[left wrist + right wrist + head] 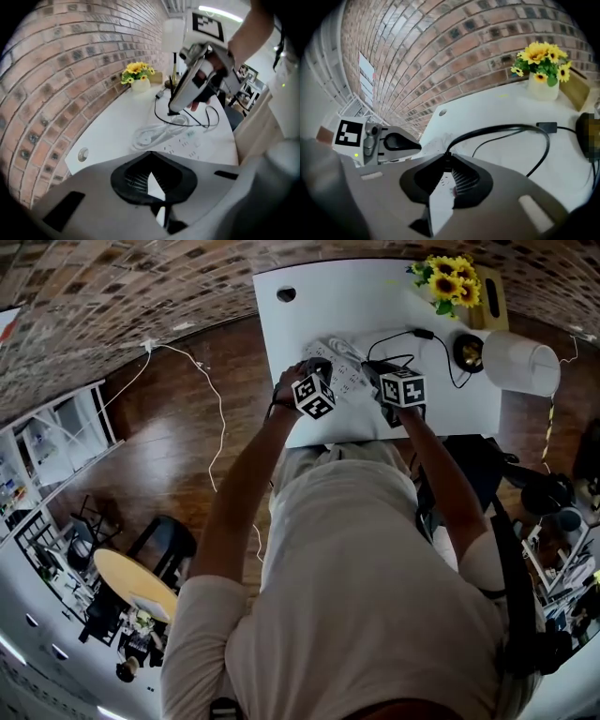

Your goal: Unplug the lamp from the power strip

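Right gripper (446, 158) is clamped on the lamp's black plug (174, 112), held above the white power strip (190, 140) on the desk (347, 296). Left gripper (150, 155) has its jaw tips together, gripping nothing, at the strip's near end.

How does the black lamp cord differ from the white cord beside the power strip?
Colour: the black cord is dark against the table; the white cord nearly blends into it. Pose: the black cord runs in a wide open loop; the white cord lies bundled. State: the right gripper pinches one end of the black cord; nothing holds the white cord. Both rest on the table.
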`<state>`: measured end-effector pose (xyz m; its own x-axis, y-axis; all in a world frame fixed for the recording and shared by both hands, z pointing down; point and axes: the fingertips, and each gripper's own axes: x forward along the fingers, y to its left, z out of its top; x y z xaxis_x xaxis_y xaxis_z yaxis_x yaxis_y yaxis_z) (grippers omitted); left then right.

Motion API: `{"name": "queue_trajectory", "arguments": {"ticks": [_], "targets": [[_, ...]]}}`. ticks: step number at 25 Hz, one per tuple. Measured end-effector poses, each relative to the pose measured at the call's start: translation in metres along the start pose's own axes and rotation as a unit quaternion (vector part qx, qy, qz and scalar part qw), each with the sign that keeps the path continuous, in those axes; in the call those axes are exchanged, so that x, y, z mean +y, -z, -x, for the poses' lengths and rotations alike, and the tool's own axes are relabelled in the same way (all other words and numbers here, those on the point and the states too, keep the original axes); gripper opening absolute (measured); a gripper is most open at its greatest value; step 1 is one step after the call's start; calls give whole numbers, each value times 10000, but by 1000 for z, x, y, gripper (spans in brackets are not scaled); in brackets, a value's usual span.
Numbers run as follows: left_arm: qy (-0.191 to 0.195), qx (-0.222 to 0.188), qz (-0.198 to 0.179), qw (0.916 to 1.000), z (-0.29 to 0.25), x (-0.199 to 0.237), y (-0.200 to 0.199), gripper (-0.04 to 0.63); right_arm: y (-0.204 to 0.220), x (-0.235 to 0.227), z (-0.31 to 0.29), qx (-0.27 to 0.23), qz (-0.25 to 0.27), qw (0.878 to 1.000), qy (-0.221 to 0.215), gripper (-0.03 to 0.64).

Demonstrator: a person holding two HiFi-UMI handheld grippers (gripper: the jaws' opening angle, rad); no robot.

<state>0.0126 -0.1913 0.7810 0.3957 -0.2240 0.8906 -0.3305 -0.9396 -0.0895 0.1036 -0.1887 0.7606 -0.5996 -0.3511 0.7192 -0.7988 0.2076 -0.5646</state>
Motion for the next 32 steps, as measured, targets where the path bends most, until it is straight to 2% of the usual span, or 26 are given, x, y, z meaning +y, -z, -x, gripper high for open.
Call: {"name": "queue_trajectory", "arguments": {"ticks": [3, 6, 8, 10, 11, 15, 20, 23, 24, 26, 29, 32], "targets": [[-70, -399, 641, 9971, 28, -8, -9, 0, 0, -7, -1, 188, -264, 9995, -37, 51], [-116, -540, 1137, 9920, 48, -21, -3, 0, 8, -10, -3, 449, -360, 9983, -17, 52], [-143, -586, 1516, 9866, 59, -30, 4, 2, 12, -11, -2, 507, -388, 9980, 17, 60], [-170, -679, 1951, 9783, 71, -36, 9, 2, 13, -12, 2, 478, -442, 9979, 38, 107], [-182, -755, 2172, 9730, 76, -38, 11, 2, 13, -12, 4, 431, -479, 9979, 51, 131], [-166, -1141, 2962, 9481, 99, -41, 11, 2, 6, -14, 22, -83, -691, 9976, 3, 152], [-174, -1847, 3925, 9008, 130, -33, 5, 2, -6, -6, 56, -953, -568, 9937, -171, 149], [-199, -2178, 4116, 8847, 147, -24, 1, 2, -10, 4, 74, -1191, -195, 9926, -151, 149], [-194, -2279, 4139, 8811, 152, -22, -1, 2, -10, 7, 78, -1224, 68, 9924, -84, 149], [-150, -2481, 4154, 8750, 161, -19, -6, 2, -10, 14, 85, -1190, 914, 9886, 150, 149], [-38, -2769, 3997, 8738, 179, -19, -16, 2, -13, 31, 99, -1149, 2102, 9698, 455, 149], [8, -3041, 3733, 8764, 201, -18, -24, 3, -25, 55, 118, -1332, 2591, 9549, 577, 139]]}}
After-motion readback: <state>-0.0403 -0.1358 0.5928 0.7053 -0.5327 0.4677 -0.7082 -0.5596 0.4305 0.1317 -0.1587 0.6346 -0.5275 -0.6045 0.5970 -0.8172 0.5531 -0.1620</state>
